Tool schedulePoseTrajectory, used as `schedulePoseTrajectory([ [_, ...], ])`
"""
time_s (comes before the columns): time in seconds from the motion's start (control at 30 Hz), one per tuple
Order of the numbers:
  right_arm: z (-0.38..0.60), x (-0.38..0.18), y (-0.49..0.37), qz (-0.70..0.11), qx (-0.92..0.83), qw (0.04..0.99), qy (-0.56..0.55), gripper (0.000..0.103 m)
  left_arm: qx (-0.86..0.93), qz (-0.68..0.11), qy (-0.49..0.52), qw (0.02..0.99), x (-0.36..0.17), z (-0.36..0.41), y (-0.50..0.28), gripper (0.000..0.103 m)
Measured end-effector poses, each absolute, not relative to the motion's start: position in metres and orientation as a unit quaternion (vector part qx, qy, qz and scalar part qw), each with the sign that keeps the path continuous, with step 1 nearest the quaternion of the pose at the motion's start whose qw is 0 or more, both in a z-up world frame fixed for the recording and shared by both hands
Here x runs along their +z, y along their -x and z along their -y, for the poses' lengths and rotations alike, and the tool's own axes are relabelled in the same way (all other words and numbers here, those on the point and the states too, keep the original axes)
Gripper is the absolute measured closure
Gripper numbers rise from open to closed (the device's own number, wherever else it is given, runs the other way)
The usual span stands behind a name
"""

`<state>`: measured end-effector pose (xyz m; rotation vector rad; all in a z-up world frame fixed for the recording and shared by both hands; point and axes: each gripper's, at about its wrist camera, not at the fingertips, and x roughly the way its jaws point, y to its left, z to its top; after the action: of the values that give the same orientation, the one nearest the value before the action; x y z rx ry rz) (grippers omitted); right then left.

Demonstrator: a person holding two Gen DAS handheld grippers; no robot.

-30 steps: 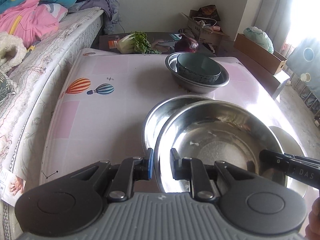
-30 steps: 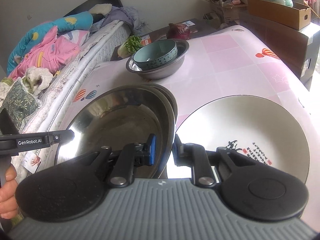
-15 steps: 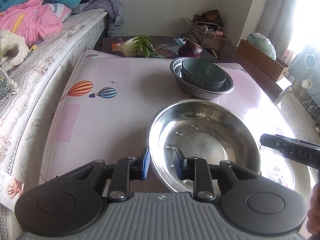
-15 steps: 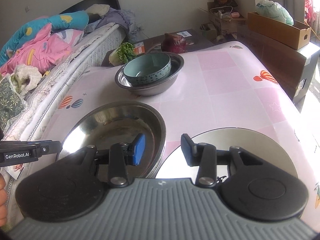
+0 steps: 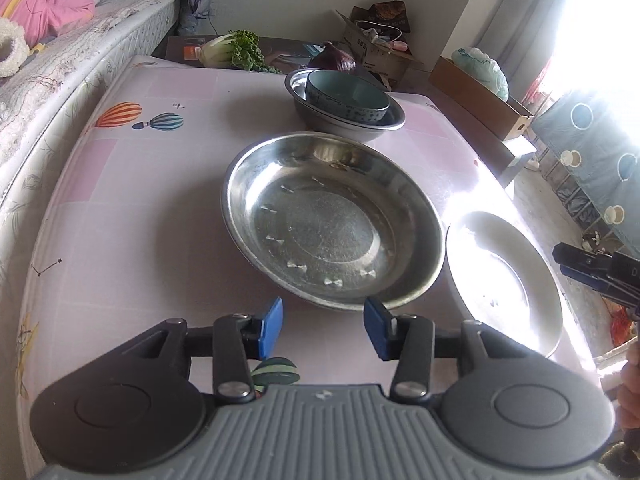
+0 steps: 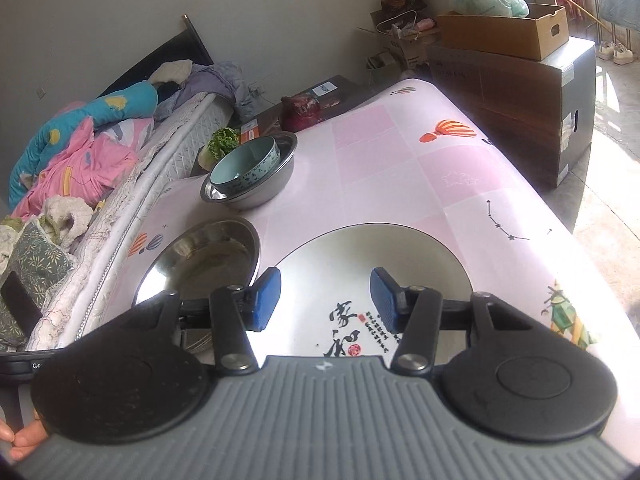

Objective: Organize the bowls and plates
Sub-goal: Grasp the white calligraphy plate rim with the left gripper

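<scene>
Steel was the main material here: the wide steel pan (image 5: 332, 220) sat on the tabletop (image 5: 132, 208) just ahead of the left gripper (image 5: 323, 328), at 12 o'clock from its spread blue pads (image 5: 269, 328), which held nothing. From how it lay, it appeared to be 1 pan nested in another, though the glare made that hard to confirm. I judged it stiff, fairly light and slick, with a thin rolled lip that is the only sensible place to pinch; the near rim sat just beyond the fingertips.

At 3 o'clock from the pan, almost touching it, lay the white plate (image 6: 360, 264) (ceramic by the look of its glaze and printed calligraphy). That one would be heavier, hard and breakable, and it lay flat on the tabletop, so a grip would have to come in low at its edge. The right gripper (image 6: 325, 300) hovered directly over the plate's near half, fingers wide apart and empty.

Farther off, at 12 o'clock in the left wrist view, the steel basin (image 5: 344, 120) held the teal bowl (image 5: 347, 96) inside it. The bowl looked glazed and fragile, and its upright wall offered a good pinch point. In the right wrist view that pair sat at 11 o'clock, well apart from the gripper. Bright window light washed out the plate's surface in the left view.
</scene>
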<state>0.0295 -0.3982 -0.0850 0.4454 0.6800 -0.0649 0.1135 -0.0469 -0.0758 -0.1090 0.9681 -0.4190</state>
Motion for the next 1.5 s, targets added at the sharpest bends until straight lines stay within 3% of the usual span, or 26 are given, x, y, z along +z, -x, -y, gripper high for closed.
schedulePoseTrajectory([
  [0.27, 0.463, -0.115, 0.001, -0.336, -0.07, 0.906, -0.246, 0.054, -0.276, -0.458, 0.033, 0.844, -0.084, 0.121, -0.09, 0.054],
  [0.53, 0.487, -0.141, -0.028, -0.357, -0.036, 0.896, -0.264, 0.055, -0.253, -0.482, 0.031, 0.838, -0.107, 0.163, -0.103, 0.058],
  [0.77, 0.486, -0.153, -0.054, -0.367, -0.005, 0.89, -0.269, 0.078, -0.245, -0.481, 0.036, 0.841, -0.112, 0.175, -0.109, 0.082],
  [0.9, 0.482, -0.155, -0.059, -0.374, 0.024, 0.883, -0.284, 0.088, -0.241, -0.485, 0.037, 0.84, -0.111, 0.177, -0.11, 0.083],
  [1.5, 0.421, -0.138, 0.018, -0.419, 0.027, 0.87, -0.259, 0.085, -0.255, -0.504, 0.035, 0.824, -0.106, 0.125, -0.061, 0.083],
])
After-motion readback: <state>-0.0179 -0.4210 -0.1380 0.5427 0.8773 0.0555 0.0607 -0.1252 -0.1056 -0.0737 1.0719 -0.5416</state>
